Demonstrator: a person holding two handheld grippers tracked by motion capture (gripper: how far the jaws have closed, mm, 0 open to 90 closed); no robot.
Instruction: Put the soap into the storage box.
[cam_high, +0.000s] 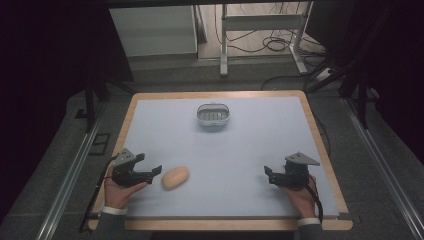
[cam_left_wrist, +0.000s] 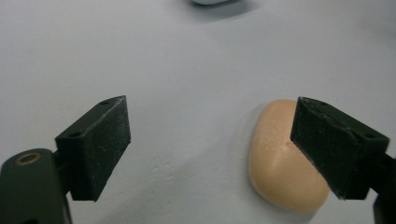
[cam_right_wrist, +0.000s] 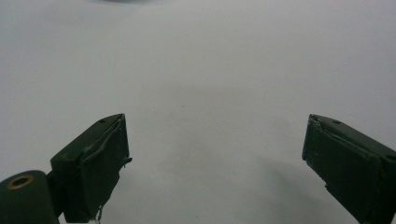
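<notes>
**Your left hand-held gripper closed in on the soap bar at the near edge of the bench.**

You held its jaws spread wide with nothing between them; the peach-coloured bar lay flat on the bench just beside the right jaw's pad, ungrasped. Your right hand-held gripper rested well apart, near the bench's other side, its jaws likewise wide and empty. The clear soap dish stood far off toward the back. By the look of it, pickup and carry were both left to do.
</notes>
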